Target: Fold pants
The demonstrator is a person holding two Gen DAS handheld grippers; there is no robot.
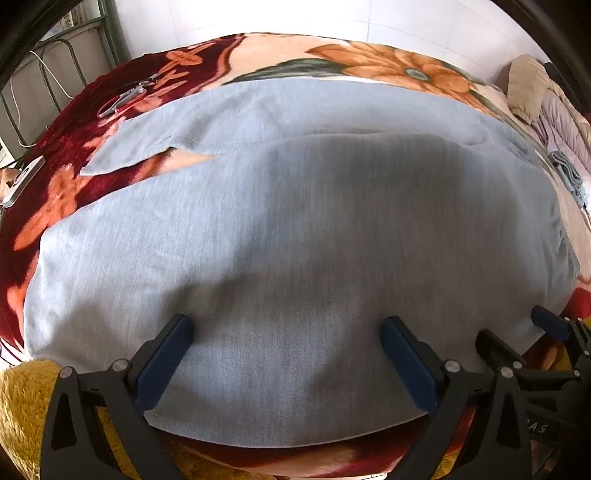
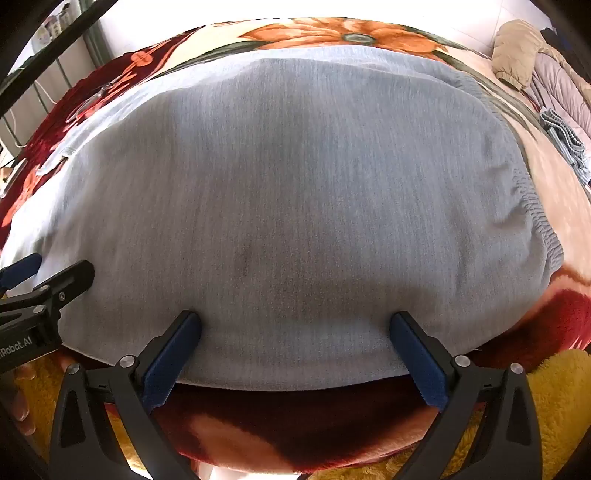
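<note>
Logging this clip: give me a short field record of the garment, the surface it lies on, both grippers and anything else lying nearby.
garment: light blue-grey pants, spread flat, elastic waistband at the right
surface: red and orange floral blanket
left gripper: open, over the near edge of the pants, nothing clamped
right gripper: open, over the same near edge, beside the left one
nearby: jackets piled at the far right; small folded grey cloth
fold state: legs partly layered; no further fold under way

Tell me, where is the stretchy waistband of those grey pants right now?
In the right wrist view the waistband runs down the right edge of the pants, on the flowered blanket, with jackets piled further right.
</note>
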